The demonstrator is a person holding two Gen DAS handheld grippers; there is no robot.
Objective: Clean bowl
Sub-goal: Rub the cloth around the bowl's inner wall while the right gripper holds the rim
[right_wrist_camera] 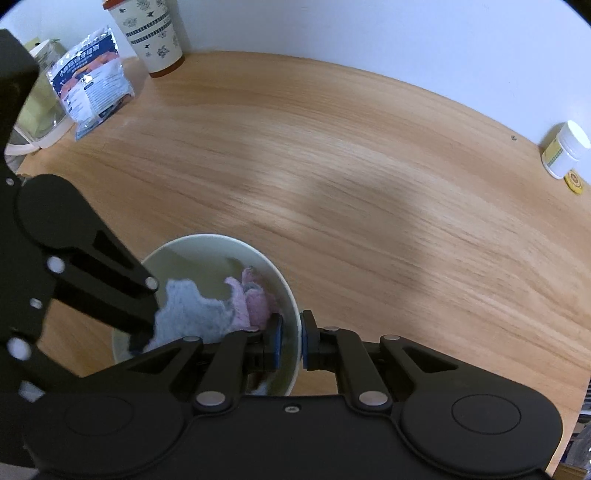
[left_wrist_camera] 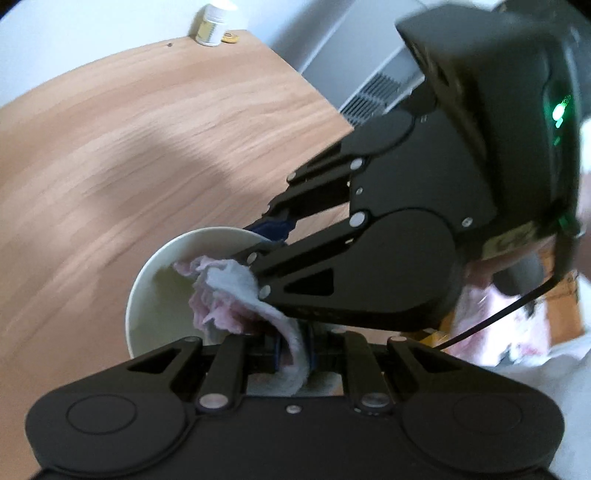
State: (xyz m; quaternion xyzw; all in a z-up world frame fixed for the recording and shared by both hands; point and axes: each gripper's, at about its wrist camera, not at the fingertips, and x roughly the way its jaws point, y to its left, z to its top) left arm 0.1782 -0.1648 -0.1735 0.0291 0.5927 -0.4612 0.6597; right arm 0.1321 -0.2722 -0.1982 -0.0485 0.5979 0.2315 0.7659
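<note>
Right gripper (right_wrist_camera: 290,345) clamps the cream bowl (right_wrist_camera: 207,251) rim between its fingers, left gripper (left_wrist_camera: 295,347) pinches the pink-grey cloth (left_wrist_camera: 229,295) inside it; hard wiping could twist the rim loose.

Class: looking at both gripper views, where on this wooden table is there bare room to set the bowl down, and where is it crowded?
Free: the wide middle of the table, between the bowl and the white pill bottle. Crowded: the far left corner, with patterned cup, blue pouch and a pale container.
</note>
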